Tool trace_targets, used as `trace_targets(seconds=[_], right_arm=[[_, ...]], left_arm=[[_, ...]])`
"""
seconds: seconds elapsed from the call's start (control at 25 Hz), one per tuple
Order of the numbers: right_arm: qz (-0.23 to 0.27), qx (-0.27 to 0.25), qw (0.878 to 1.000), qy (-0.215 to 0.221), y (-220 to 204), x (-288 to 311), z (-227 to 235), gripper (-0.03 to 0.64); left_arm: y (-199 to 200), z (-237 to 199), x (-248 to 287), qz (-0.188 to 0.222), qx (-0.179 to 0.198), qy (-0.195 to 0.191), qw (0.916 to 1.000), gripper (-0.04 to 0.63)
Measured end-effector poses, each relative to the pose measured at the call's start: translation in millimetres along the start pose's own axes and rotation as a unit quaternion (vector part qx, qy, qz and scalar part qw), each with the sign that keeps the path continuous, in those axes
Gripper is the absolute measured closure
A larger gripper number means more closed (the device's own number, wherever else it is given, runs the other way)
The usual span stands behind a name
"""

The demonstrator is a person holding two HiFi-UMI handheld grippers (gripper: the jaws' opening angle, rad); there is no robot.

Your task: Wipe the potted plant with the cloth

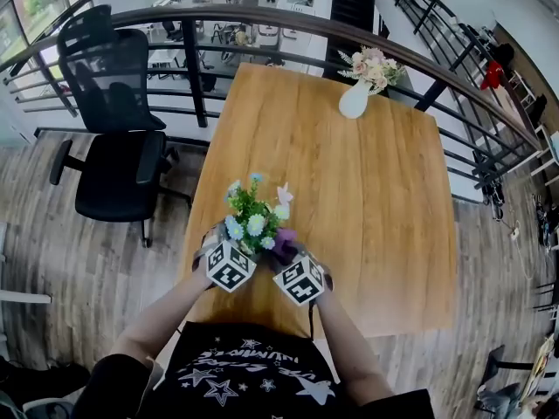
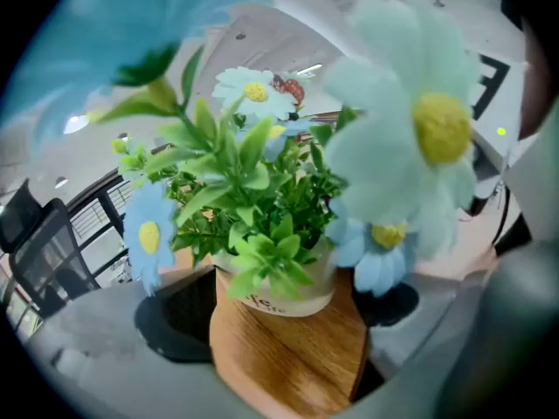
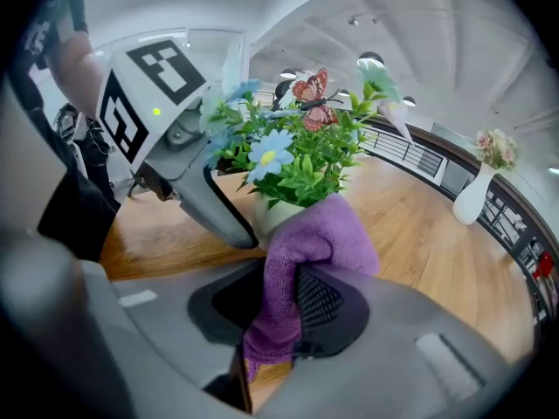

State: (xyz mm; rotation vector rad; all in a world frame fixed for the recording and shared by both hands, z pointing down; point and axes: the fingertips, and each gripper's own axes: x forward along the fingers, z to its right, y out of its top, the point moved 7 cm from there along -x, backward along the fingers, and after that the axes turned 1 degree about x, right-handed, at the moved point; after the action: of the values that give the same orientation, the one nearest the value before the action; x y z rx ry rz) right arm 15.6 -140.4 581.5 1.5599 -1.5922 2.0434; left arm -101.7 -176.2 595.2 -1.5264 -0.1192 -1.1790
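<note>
A small artificial plant with green leaves and pale blue daisies, in a round cream pot [image 1: 254,219], stands at the 6 o'clock edge of the light wooden tabletop [image 1: 349,199], right in front of the person. A white vase of pink flowers [image 1: 354,101] sits well apart at about 1 o'clock.

The left tool [image 1: 234,253] comes in at the plant's 7 o'clock. In the left gripper view its jaws stand apart with the cream pot [image 2: 288,299] between them. Their inner faces meet the pot's wall on both sides, so it reads as a steadying hold.

The right tool [image 3: 288,321] is pinched on a purple terry cloth [image 3: 319,238], which hangs down through the jaws. A bunched fold bulges out ahead of them. That fold touches the pot's side and the lowest leaves at the plant's 4 o'clock.

The wiping step looks to be in hand, with the cloth at the base and the upper foliage and flowers not yet reached. The next move probably calls for drawing the fold up and around through the leaves with light pressure. The left tool should hold the pot firm meanwhile, since the plant looks light and would tip or slide easily so near the tabletop's edge.
</note>
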Motion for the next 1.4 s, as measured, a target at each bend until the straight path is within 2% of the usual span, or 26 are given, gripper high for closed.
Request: trace_targets(seconds=[0.12,0.2,0.4,0.52,0.6,0.76,0.96,1.16,1.28,1.4], right_arm=[[0.001,0.006,1.000,-0.002,-2,0,1,0.529],[0.001,0.009,1.000,-0.003,-2,0,2,0.529],[-0.001,0.017,1.000,-0.008,-1,0,6,0.529],[-0.002,0.024,1.000,-0.014,-2,0,10,0.529],[-0.004,0.027,0.999,-0.018,-3,1,11,0.529],[-0.007,0.026,0.999,-0.018,-4,3,11,0.529],[-0.010,0.028,0.999,-0.021,-3,4,12,0.529],[-0.015,0.030,0.999,-0.026,-3,5,12,0.529],[-0.016,0.032,0.999,-0.032,-2,6,12,0.529],[-0.016,0.035,0.999,-0.033,-1,7,12,0.529]], left_arm=[[-10,2,-4,-0.005,0.045,-0.043,0.9980,0.089],[-17,0,-6,-0.011,0.076,-0.060,0.9952,0.071],[-20,-17,-10,0.005,0.088,-0.096,0.9915,0.057],[-19,-26,-5,-0.001,0.110,-0.123,0.9863,0.057],[-19,-31,0,-0.005,0.133,-0.129,0.9827,0.057],[-13,-42,4,0.012,0.167,-0.132,0.9771,0.057],[-6,-59,14,0.014,0.229,-0.138,0.9635,0.058],[-2,-55,16,0.006,0.248,-0.161,0.9552,0.082],[-3,-49,16,-0.008,0.235,-0.157,0.9592,0.150],[-2,-47,16,-0.014,0.216,-0.142,0.9659,0.150]])
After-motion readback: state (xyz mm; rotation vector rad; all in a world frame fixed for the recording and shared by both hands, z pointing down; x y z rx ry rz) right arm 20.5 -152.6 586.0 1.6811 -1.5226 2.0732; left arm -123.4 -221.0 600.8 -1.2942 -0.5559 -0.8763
